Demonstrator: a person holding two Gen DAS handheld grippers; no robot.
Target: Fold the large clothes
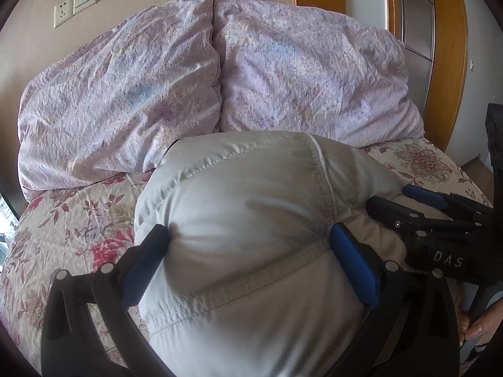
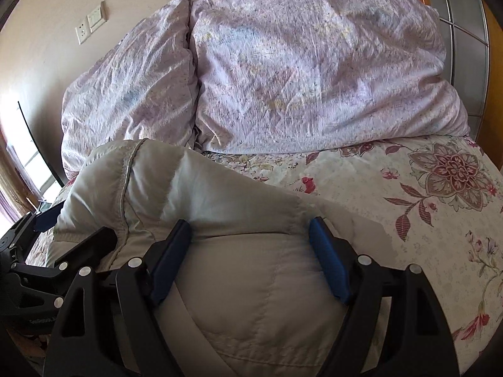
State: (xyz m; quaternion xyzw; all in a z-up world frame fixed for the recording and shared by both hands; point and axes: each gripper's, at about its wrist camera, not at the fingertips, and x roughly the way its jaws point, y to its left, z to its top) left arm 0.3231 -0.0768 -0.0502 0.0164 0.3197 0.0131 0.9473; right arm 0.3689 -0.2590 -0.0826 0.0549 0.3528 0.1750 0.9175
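A puffy pale grey padded jacket (image 1: pixel 245 213) lies bunched on the flowered bedsheet (image 1: pixel 75 220). My left gripper (image 1: pixel 248 242) has its jaws wide apart on either side of the jacket's bulk, blue pads against the fabric. My right gripper (image 2: pixel 251 235) also stands wide, straddling the jacket (image 2: pixel 239 298) lower down. The right gripper shows in the left wrist view (image 1: pixel 418 201) at the jacket's right side. The left gripper shows in the right wrist view (image 2: pixel 63 226) at the left.
Two lilac pillows (image 1: pixel 119 88) (image 1: pixel 308 72) lean against the wall behind the jacket. The flowered sheet (image 2: pixel 424 194) spreads to the right. A wall socket and switch (image 1: pixel 75 3) are at upper left; a wooden door frame (image 1: pixel 446 47) is at right.
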